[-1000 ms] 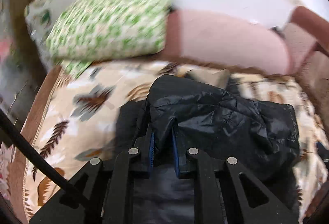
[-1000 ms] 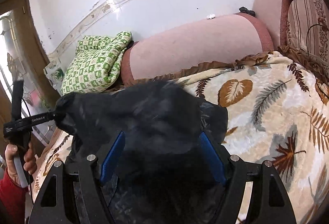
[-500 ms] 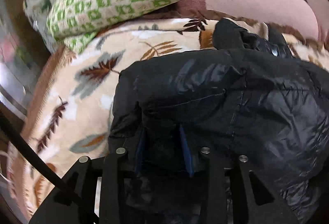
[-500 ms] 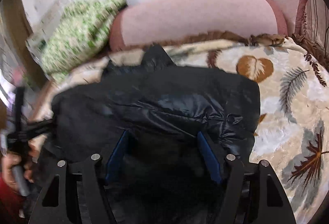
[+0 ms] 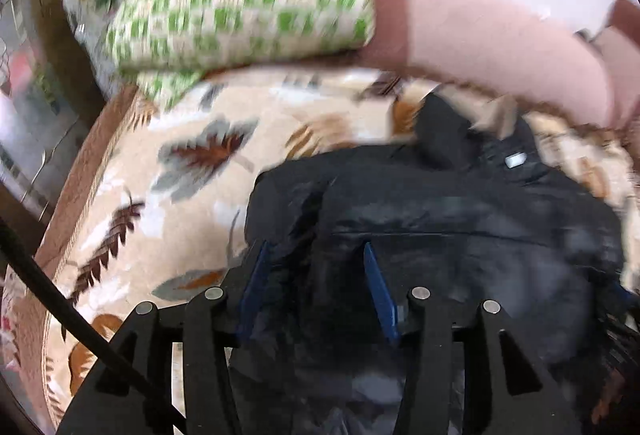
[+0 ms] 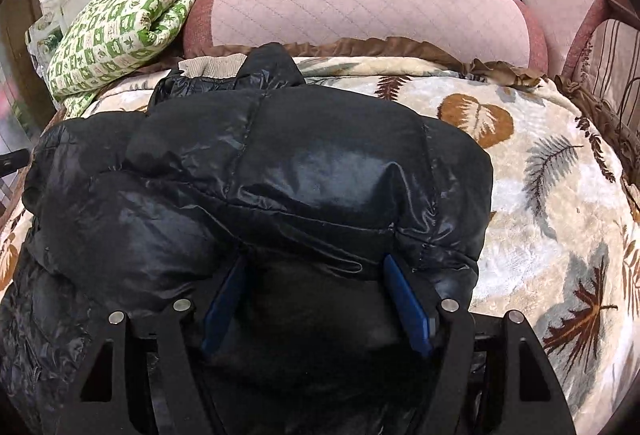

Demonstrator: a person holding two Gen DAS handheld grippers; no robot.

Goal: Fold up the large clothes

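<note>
A black puffer jacket (image 6: 256, 171) lies folded over on the leaf-patterned blanket (image 6: 552, 195) of a bed; it also shows in the left wrist view (image 5: 460, 235). My left gripper (image 5: 314, 251) is open, its blue pads apart over the jacket's left edge, with the fabric lying between them. My right gripper (image 6: 314, 267) is open wide, and the jacket's padded fold bulges over and between its fingers. The fingertips of both are partly hidden by the fabric.
A green-and-white patterned quilt (image 6: 128, 15) is piled at the far left. A pink bolster (image 6: 368, 7) runs along the wall. A striped cushion (image 6: 612, 55) stands at the far right. The blanket's bare part lies to the right of the jacket.
My left gripper has opened from a tight pinch on the jacket. The jacket's top half has come down forward onto the blanket, folded flat. The right gripper has stayed open.
</note>
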